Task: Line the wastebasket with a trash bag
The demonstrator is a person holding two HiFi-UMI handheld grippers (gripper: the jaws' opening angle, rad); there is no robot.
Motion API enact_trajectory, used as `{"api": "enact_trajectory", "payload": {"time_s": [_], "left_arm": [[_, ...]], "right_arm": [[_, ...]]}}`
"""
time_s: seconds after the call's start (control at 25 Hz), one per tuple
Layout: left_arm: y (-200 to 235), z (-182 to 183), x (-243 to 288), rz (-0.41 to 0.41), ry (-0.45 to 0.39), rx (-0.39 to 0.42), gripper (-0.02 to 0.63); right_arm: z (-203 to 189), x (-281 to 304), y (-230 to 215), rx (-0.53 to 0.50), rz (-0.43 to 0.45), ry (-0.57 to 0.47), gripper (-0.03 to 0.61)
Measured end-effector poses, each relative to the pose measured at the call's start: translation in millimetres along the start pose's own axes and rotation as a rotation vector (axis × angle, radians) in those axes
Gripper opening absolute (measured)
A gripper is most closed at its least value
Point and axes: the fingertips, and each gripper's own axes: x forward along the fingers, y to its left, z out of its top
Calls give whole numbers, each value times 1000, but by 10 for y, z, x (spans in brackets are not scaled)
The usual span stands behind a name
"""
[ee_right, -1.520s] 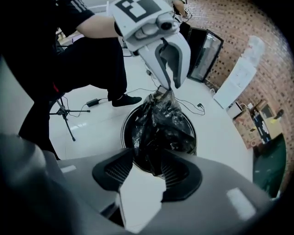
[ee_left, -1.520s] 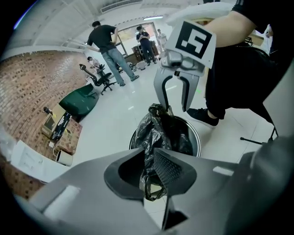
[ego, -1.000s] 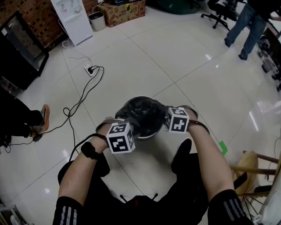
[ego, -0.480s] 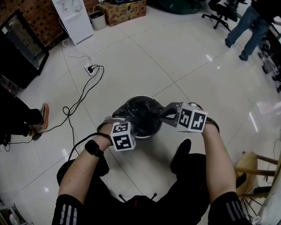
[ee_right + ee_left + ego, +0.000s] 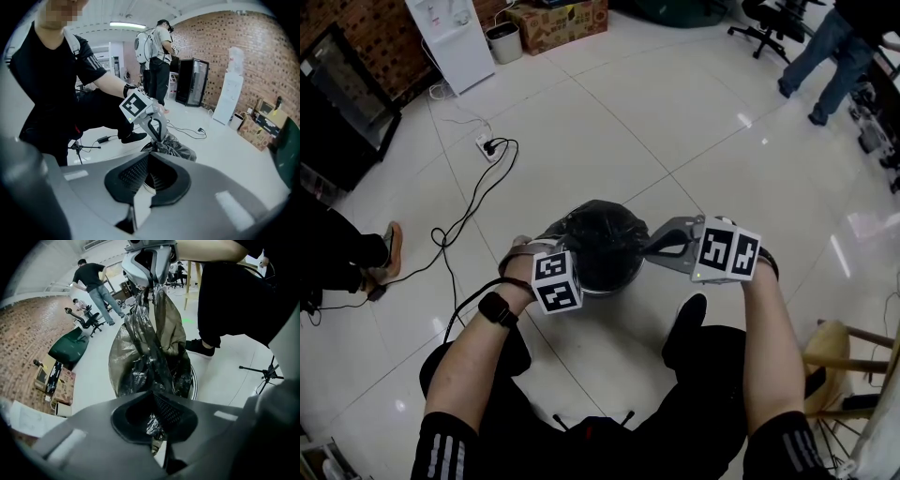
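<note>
Bag (image 5: 602, 242) is held stretched over wastebasket (image 5: 617, 287). Left gripper (image 5: 551, 242) jaws have just been closing and are pinched on film. Right gripper (image 5: 651, 248) is clamped on opposite edge, higher.

A crumpled black plastic trash bag (image 5: 145, 348) hides nearly all of the round metal wastebasket (image 5: 193, 386). Right of the wastebasket, the head view's edge cuts off a pale wooden chair (image 5: 839, 361).

Black short sleeves (image 5: 442, 452), white stripes down each. Black wristwatch (image 5: 493, 308) on left wrist. Black trousers (image 5: 703, 422), black shoe (image 5: 686, 328). Grey left gripper (image 5: 542, 246) and right gripper (image 5: 651, 247), each topped with white cube bearing black square markers.
</note>
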Motion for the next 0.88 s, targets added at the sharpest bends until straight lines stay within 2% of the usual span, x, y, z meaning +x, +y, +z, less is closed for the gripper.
{"api": "enact_trajectory", "payload": {"time_s": [0.16, 0.24, 0.32, 0.4, 0.6, 0.68, 0.72, 0.8, 0.88], "left_arm": [[196, -10, -59, 37, -22, -37, 1], [238, 42, -185, 0, -69, -80, 0], [194, 72, -314, -72, -99, -111, 88], [141, 82, -406, -122, -116, -123, 137], [-37, 142, -323, -173, -106, -101, 202], [-47, 91, -198, -136, -61, -66, 194], [-14, 55, -149, -102, -40, -53, 154], [134, 1, -109, -21, -26, -58, 8], [334, -9, -138, 39, -44, -102, 6]], "right_arm": [[-29, -7, -35, 6, -9, 12, 6], [-47, -6, -70, 12, -18, 16, 6], [-71, -1, -101, 19, -23, 19, 6], [-89, -1, -125, 23, -27, 25, 6], [-90, -5, -132, 22, -33, 28, 6], [-95, 8, -130, 22, -32, 28, 6], [-97, 16, -130, 22, -32, 29, 6], [-103, 25, -134, 24, -31, 33, 6], [-114, 21, -137, 26, -27, 38, 6]]}}
